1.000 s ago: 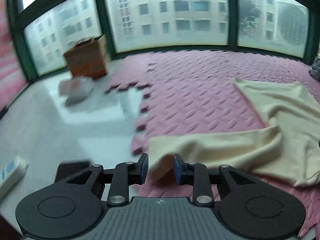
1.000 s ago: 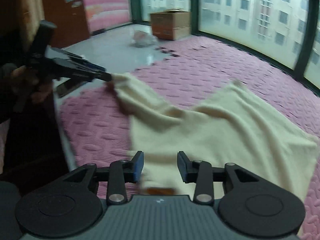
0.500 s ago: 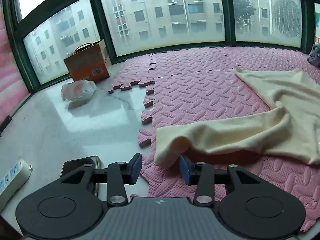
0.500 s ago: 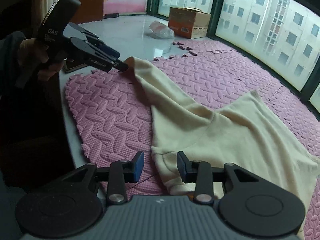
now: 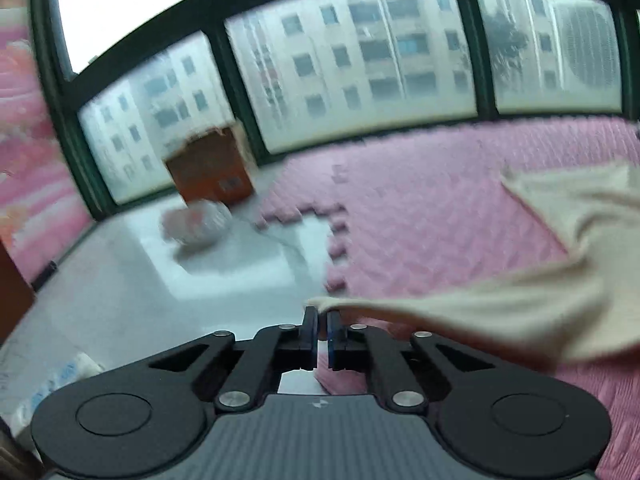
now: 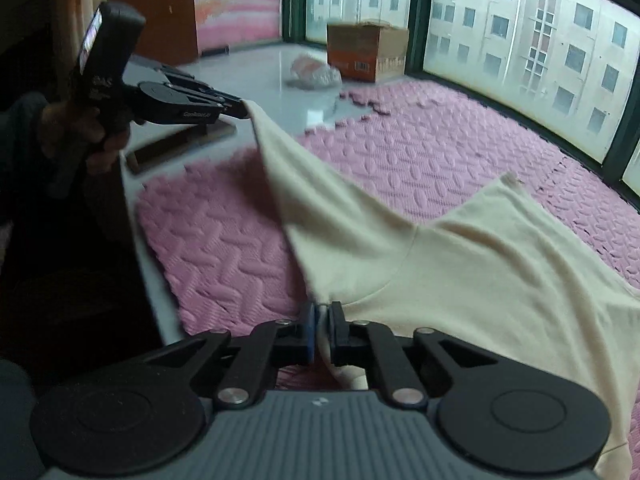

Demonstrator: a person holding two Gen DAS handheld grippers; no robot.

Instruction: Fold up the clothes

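Two grippers, one garment, both pinching. Biggest thing first: pink foam mat (image 6: pixel 420 152) fills the floor from 12 to 4 o'clock in the right wrist view, bare tile beyond it at 11. On it, the cream shirt (image 6: pixel 500 264) — body spread on the mat at 3 o'clock, near part lifted and stretched taut btwn the two tools. Not folded as it lies now; it hangs in a diagonal sheet.

Cardboard box (image 6: pixel 366 54) sits at 12 by the window, crumpled plastic bag (image 6: pixel 316 72) just beside it.

Left gripper (image 6: pixel 240 107) at 10 o'clock, person's hand (image 6: pixel 92 132) on its grip, tips closed on the sleeve end. Left wrist view confirms: pads nearly together, thin cloth edge btwn them. Right gripper (image 6: pixel 320 328) at 6 o'clock, fingers closed to a sliver w/ fabric at the neckline area clamped.

Risk, my read: left bite looks shallow, right at the cloth's edge — a hard tug could slip it out. Left view is blurred, so fast motion; uneven pull could twist the sheet & land a skewed crease.
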